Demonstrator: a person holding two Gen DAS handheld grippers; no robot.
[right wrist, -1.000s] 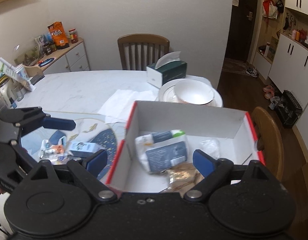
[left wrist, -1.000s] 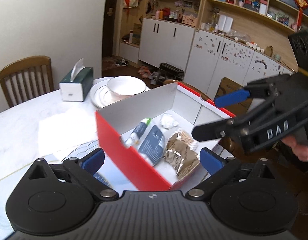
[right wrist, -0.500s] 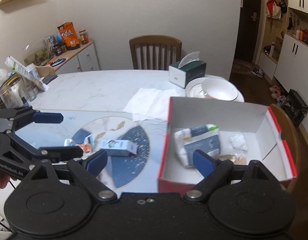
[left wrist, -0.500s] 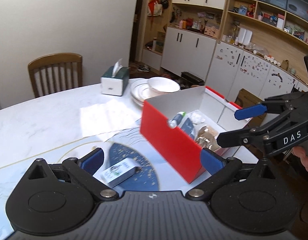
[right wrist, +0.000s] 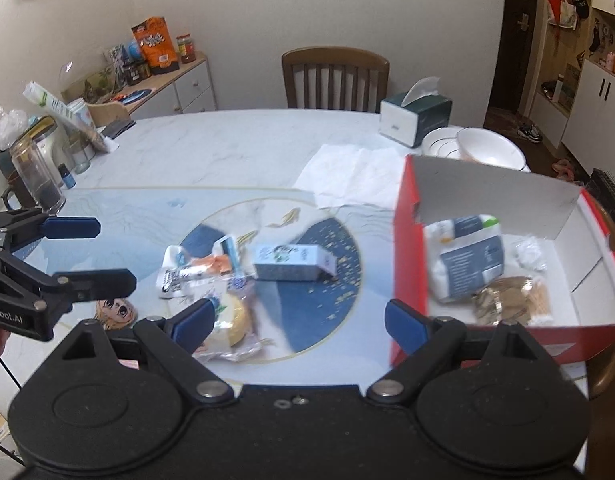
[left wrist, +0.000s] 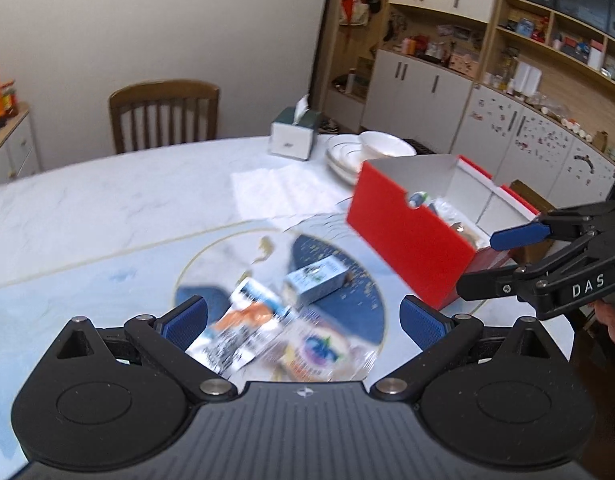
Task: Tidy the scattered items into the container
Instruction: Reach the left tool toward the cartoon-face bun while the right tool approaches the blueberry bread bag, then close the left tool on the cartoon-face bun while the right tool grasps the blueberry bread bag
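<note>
A red box with a white inside (right wrist: 491, 192) stands at the table's right and holds several packets; it also shows in the left wrist view (left wrist: 403, 236). Loose on the blue round mat lie a pale blue carton (right wrist: 293, 263) (left wrist: 317, 278), a white and orange packet (right wrist: 199, 266) (left wrist: 243, 320) and a wrapped bun (right wrist: 231, 320) (left wrist: 319, 350). My left gripper (left wrist: 303, 320) is open and empty above the packets. My right gripper (right wrist: 295, 322) is open and empty, between the bun and the box.
A tissue box (right wrist: 415, 114), stacked white dishes (right wrist: 487, 148) and a paper napkin (right wrist: 355, 176) lie behind the box. Jars and a kettle (right wrist: 35, 160) crowd the table's left edge. A chair (right wrist: 335, 76) stands at the far side.
Both grippers have swung left, away from over the box, and now hang over the loose items on the mat. Both stay open and empty.
</note>
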